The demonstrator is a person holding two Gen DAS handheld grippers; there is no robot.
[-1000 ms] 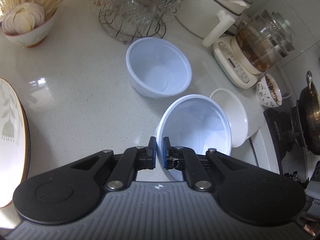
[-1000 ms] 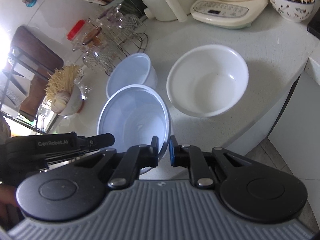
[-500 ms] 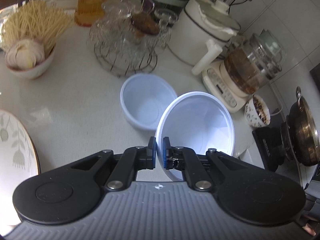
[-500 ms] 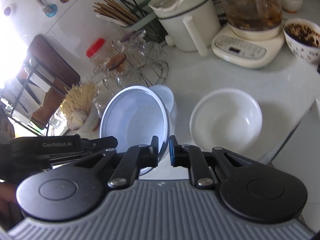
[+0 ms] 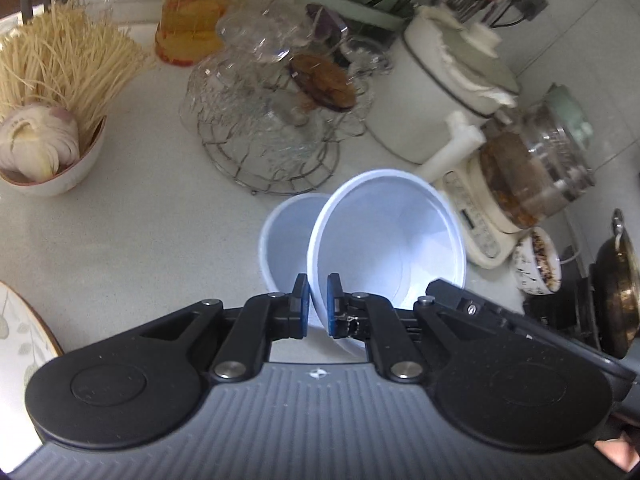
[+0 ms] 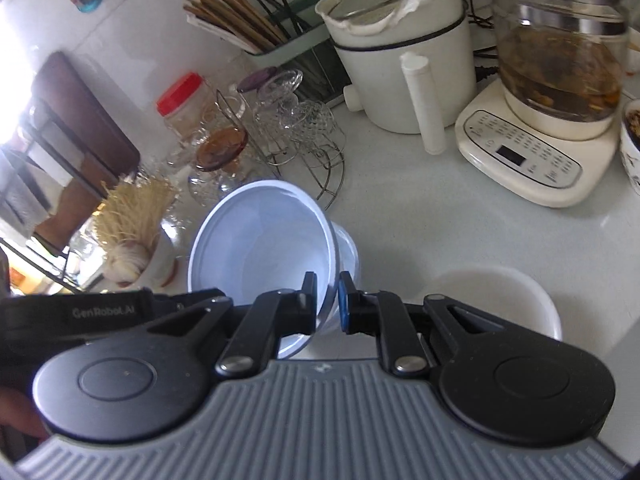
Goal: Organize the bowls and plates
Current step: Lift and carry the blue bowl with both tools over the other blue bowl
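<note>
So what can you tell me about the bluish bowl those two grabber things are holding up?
The held bowl is pale blue-white, smooth and plain inside, and looks like plastic or melamine. It looks empty. It is tilted, its open mouth turned toward both cameras. The left gripper pinches one side of its rim and the right gripper pinches the other side. It hangs above the white counter, just over a second, similar bowl that sits there; whether the two touch cannot be told.
</note>
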